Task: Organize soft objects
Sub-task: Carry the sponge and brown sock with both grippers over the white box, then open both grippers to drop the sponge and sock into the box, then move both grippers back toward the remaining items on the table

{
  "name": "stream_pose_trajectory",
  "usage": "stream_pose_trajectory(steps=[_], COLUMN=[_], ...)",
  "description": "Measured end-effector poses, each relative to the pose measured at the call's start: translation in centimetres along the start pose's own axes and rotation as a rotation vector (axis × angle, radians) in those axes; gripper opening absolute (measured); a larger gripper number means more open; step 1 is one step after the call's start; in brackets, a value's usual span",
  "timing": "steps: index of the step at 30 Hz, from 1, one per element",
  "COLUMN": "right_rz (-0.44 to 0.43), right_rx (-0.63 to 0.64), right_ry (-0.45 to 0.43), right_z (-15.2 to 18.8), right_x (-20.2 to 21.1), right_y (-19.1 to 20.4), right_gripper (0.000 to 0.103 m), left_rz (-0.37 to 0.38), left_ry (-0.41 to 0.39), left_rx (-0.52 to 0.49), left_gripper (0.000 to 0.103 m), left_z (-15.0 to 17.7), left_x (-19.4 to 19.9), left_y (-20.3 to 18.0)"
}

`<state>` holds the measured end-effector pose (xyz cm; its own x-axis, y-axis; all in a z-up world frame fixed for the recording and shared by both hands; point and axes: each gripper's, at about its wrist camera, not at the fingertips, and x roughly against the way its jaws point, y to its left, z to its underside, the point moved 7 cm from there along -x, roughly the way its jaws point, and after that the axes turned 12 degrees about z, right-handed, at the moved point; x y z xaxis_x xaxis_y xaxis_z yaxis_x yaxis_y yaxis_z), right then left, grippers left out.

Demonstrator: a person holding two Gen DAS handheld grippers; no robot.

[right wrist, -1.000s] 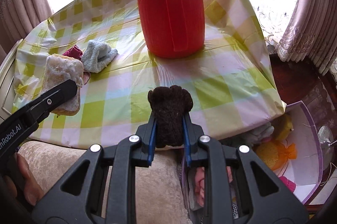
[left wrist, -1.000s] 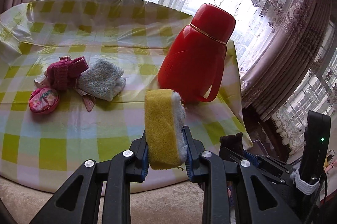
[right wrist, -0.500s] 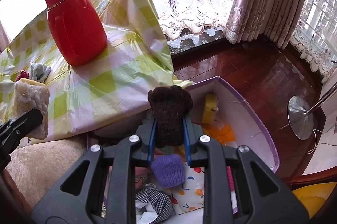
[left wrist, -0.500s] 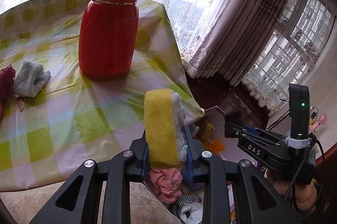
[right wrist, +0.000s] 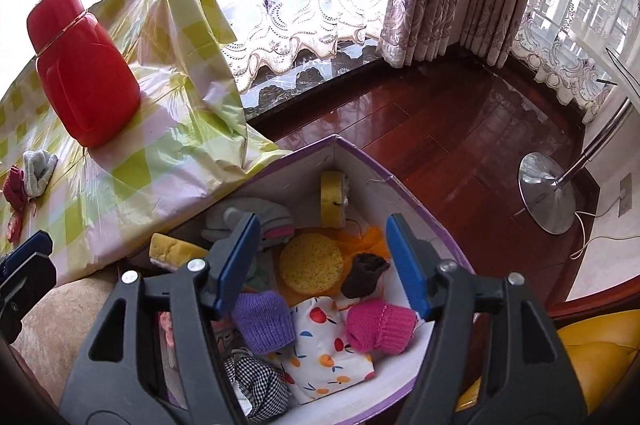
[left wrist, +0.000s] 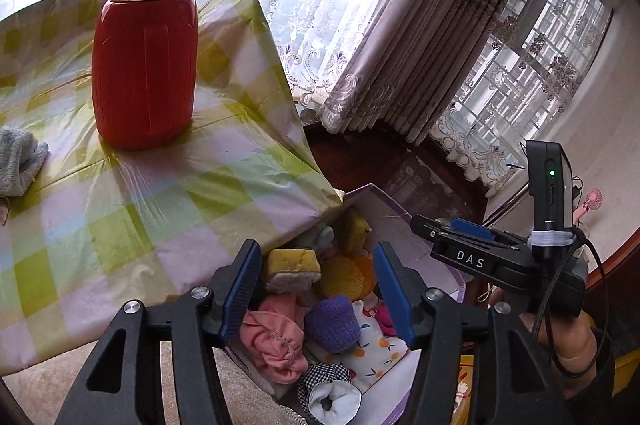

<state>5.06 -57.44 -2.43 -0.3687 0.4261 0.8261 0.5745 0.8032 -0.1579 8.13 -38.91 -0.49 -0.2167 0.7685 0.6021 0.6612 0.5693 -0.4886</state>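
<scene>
While both grippers hang over the box [right wrist: 362, 161], their jaws have just been opening. The left gripper [left wrist: 318, 289] stands wide, the sponge [left wrist: 292, 267] lying loose below its fingers. The right gripper [right wrist: 322, 265] gapes empty, the brown sock [right wrist: 364, 275] dropped beneath its fingers.

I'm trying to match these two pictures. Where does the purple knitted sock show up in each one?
Left wrist view: purple sock low centre, in the box between the claw's blue pads.
Right wrist view: purple sock lower left of centre, by the left blue pad.
Shared landmark: the red flask on the checked tablecloth.
</scene>
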Motion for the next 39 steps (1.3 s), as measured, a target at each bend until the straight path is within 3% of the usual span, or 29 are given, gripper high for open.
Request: stream_pose_trajectory(steps=[15, 31, 39], right_rz=[-0.103, -0.208, -0.246], right_rx=[0.114, 0.269, 0.345], right_ry=[-0.023, -0.053, -0.066], right_z=[0.5, 1.3, 1.8], right_x=[2.3, 5.1, 6.2], right_y=[7.3, 17.3, 22.4], right_gripper=[0.069, 0.069, 0.069], left_rz=[-0.324, -0.559, -0.625], left_ry=[-0.048, -0.159, -0.184], left_rx=[0.071, 0.232, 0.300], left_gripper=[0.064, 0.064, 0.064], left_z=[-0.5, 0.3, 1.1], left_x=[4.2, 12.8, 16.0], left_y=[6.8, 17.2, 21.3])
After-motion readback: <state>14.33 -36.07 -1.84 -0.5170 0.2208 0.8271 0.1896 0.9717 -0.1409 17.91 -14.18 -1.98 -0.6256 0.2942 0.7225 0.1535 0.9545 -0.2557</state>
